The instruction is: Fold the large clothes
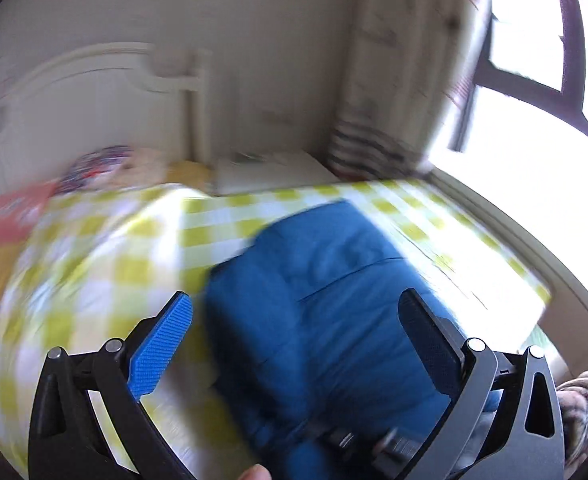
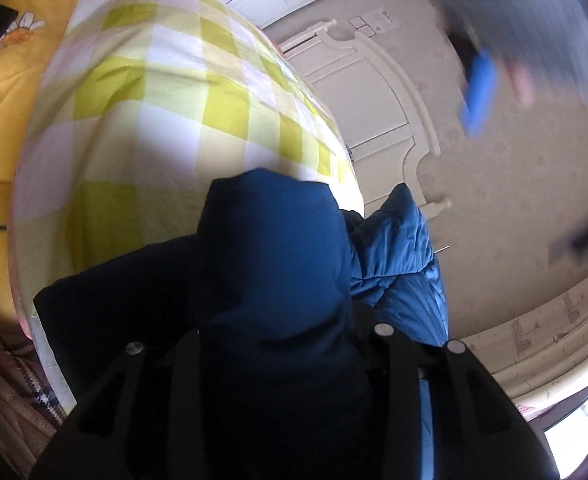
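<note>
While our left gripper [image 1: 294, 320] gapes empty, our right gripper [image 2: 290, 344] clamps the blue coat [image 1: 326, 280] on the checked bed [image 1: 106, 264] beside the window [image 1: 534, 128].

Padded jacket [image 1: 334, 304] lying on the checked cover [image 1: 134, 248] of a bed, between the spread fingers of the left tongs [image 1: 294, 312]. Headboard [image 1: 94, 100] behind the bed, nightstand [image 1: 270, 172] to its right, curtain [image 1: 394, 80] and window [image 1: 534, 120] further right. Jacket bunched up directly in front of the right tongs [image 2: 278, 344].
</note>
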